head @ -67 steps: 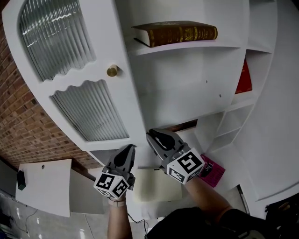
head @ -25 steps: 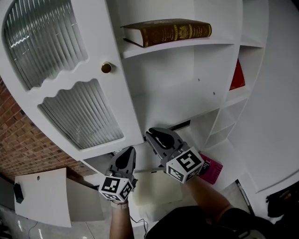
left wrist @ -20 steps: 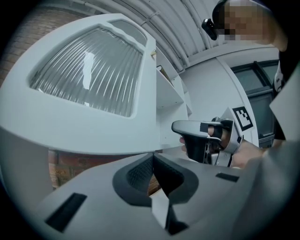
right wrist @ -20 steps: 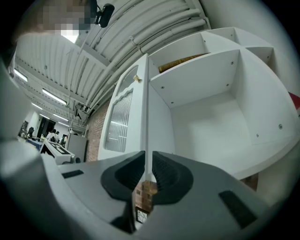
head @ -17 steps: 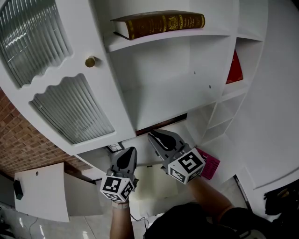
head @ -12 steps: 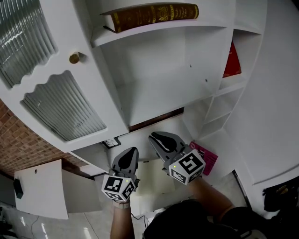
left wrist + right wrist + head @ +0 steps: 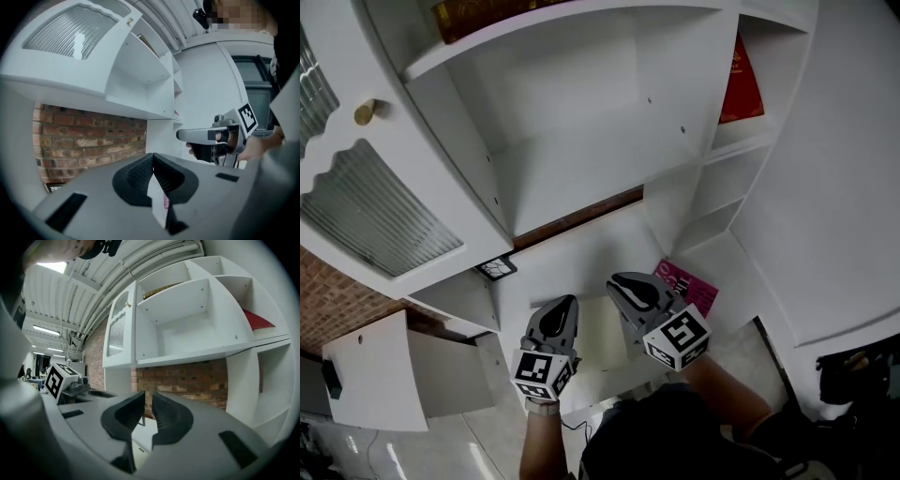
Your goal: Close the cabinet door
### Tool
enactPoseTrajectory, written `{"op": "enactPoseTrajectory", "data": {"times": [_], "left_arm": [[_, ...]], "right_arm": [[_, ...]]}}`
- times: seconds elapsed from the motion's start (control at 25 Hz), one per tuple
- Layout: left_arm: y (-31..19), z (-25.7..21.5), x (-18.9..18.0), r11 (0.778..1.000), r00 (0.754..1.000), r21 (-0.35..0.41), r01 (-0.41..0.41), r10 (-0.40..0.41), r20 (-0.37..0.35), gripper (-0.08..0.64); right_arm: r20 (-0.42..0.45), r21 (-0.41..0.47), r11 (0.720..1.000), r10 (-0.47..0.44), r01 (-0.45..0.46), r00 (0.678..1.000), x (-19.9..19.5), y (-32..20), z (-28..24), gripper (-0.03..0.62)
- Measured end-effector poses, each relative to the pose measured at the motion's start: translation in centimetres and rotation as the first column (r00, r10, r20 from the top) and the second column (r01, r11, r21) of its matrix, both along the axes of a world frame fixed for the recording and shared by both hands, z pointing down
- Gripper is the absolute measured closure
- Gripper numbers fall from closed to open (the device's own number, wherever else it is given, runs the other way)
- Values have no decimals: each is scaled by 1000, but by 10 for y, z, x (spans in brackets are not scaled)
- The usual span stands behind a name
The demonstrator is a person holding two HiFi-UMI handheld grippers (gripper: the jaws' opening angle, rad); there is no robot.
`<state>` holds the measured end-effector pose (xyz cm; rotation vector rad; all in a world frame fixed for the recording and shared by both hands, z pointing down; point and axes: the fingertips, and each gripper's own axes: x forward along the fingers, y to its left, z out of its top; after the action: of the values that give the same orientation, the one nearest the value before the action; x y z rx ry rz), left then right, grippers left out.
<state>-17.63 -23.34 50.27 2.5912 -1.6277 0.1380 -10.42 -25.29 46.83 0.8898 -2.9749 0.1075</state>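
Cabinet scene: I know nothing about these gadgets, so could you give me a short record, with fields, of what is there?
cabinet door: open, swung out at the left; ribbed glass panes
knob: brass, on the door's edge
top shelf: brown book lying flat
right compartment: red book
lower surface: pink booklet
left gripper: jaws together, holding nothing
right gripper: jaws a slit apart, nothing between them
contact: neither gripper touches the door
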Motion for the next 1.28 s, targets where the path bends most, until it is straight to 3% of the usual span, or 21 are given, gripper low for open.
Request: {"op": "enactPoseTrajectory", "data": {"times": [0.32, 0.6, 1.28], "left_arm": [[5, 32, 48, 996, 998, -60, -66, 65, -21, 551], [12, 44, 64, 993, 993, -94, -78, 69, -98, 551], [12, 49, 81, 990, 991, -84, -109, 102, -81, 551]], "right_arm": [[-69, -49, 997, 59, -63, 996, 56, 1, 39, 535], [-86, -94, 990, 100, -108, 991, 91, 8, 62, 534], [-127, -88, 982, 154, -166, 980, 120, 17, 82, 535]]}}
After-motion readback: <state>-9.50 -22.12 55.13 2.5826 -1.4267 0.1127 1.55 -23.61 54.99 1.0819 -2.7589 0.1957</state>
